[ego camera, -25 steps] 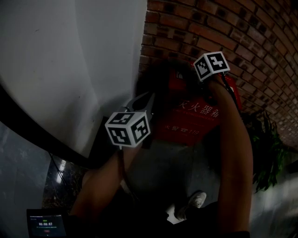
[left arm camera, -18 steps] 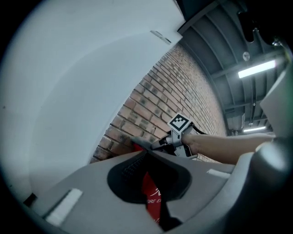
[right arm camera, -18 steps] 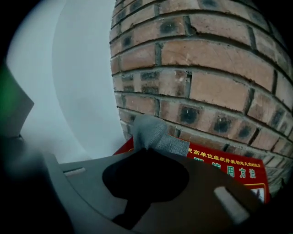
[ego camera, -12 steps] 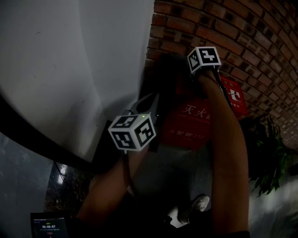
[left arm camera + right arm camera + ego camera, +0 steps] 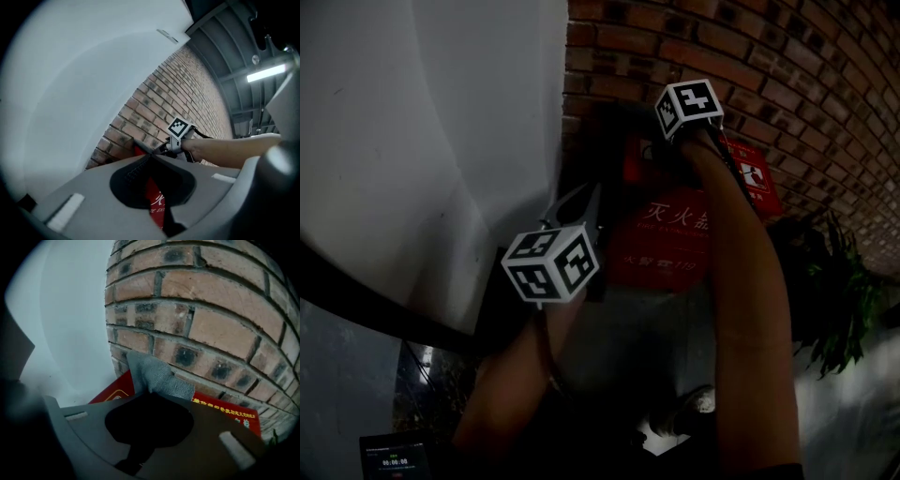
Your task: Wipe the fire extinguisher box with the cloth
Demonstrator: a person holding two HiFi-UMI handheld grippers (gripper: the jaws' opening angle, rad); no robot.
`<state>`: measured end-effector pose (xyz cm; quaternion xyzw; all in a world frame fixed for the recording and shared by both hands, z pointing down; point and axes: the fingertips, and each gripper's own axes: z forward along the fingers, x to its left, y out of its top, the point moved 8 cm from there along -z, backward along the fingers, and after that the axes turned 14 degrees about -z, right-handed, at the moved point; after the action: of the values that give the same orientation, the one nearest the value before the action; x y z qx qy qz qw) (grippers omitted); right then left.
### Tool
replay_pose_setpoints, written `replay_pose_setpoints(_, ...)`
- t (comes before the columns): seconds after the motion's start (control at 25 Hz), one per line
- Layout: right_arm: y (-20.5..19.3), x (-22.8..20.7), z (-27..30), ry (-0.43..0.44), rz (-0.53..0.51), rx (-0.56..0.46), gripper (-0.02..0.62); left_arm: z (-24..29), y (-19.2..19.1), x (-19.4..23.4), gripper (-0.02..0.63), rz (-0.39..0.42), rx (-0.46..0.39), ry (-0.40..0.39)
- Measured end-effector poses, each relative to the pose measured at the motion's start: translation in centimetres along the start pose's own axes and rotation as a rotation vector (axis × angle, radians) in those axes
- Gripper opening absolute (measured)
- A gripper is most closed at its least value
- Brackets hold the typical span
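Observation:
The red fire extinguisher box (image 5: 670,239) stands against the brick wall, with white characters on its front. My right gripper (image 5: 150,393) is shut on a grey cloth (image 5: 157,376). The cloth lies on the box's top (image 5: 225,411) where it meets the bricks. In the head view the right gripper's marker cube (image 5: 689,108) sits over the box's upper edge, and the cloth is lost in shadow there. My left gripper (image 5: 595,192) hangs shut and empty left of the box, jaws pointing up at it. The left gripper view shows the box (image 5: 154,201) through its jaws.
A curved white wall (image 5: 422,141) meets the brick wall (image 5: 769,66) just left of the box. A red sign (image 5: 752,173) hangs on the bricks at right, and a green plant (image 5: 834,291) stands below it. A shoe (image 5: 689,408) and a small screen (image 5: 394,457) show low down.
My right gripper has slid a little left along the box's top edge, toward the corner. The head view has shifted with it. The left gripper has hardly moved.

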<state>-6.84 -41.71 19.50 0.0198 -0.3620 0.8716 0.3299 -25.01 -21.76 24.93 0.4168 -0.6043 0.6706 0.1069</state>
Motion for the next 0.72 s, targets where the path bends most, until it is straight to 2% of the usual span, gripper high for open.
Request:
replay_pose_setpoints(0.44, -8.6, -11.5, -3.1, -0.158, 0.097, 0.077, 0.025, 3.0, -1.5, 0.0, -0.002, 0.025, 0.011, 0.008)
replay_pose_setpoints(0.56, -11.9, -15.0, -4.8, -0.205, 0.150, 0.093, 0.025, 4.1, -2.0, 0.1, -0.002, 0.072, 0.022, 0.015)
replay_pose_setpoints(0.72, -15.0, -18.0, -6.3, -0.220, 0.208, 0.078, 0.025, 4.8, -2.7, 1.5, -0.002, 0.160, 0.043, 0.045)
